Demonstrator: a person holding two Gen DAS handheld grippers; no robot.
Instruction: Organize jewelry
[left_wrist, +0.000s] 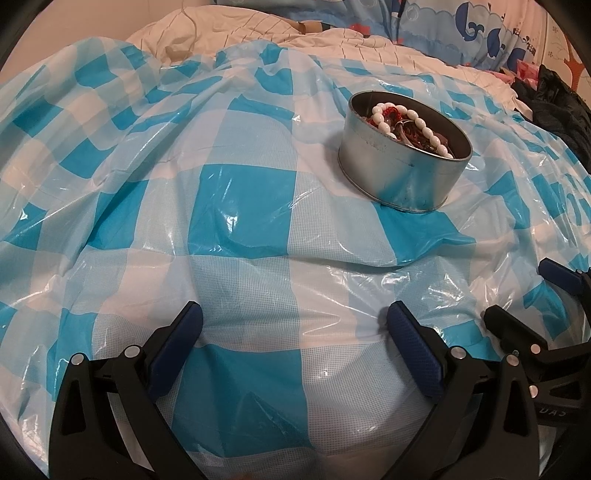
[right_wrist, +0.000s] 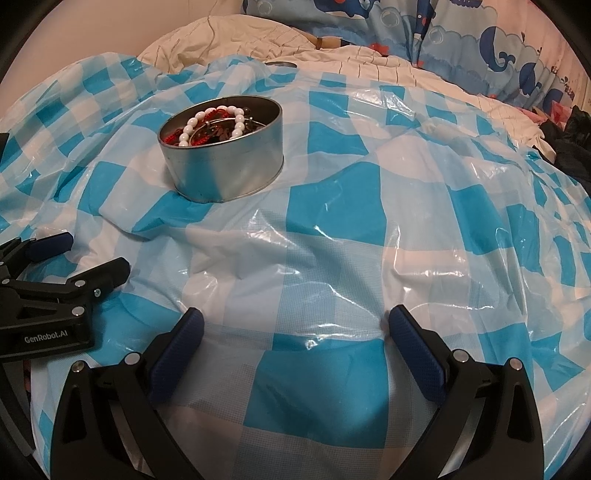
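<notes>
On a bed, under a blue-and-white checked plastic sheet: one round metal tin, lid off, standing upright on the sheet. Inside the tin, a tangle of jewelry: one string of white oval beads lying on top, red cord pieces beneath, darker items too jumbled to count. Same tin in the right wrist view, up and to the left, with the white beads looped across the heap and a few dark round beads at the far rim.

Two grippers, both empty. Left gripper low over the sheet, jaws spread wide, blue pads facing each other, nothing between; tin well ahead and to its right. Right gripper likewise spread wide, holding nothing, tin well ahead and to its left. Each gripper visible from the other's camera: right gripper at the right edge of the left view, left gripper at the left edge of the right view, side by side, apart from the tin.

Readable writing: "GenRobot.AI" in white on the black body of the left gripper, seen from the right wrist.

Behind the sheet, a cream striped quilt, and a blue cartoon-print cloth with several whales and bubbles. Dark clothing at far right.
</notes>
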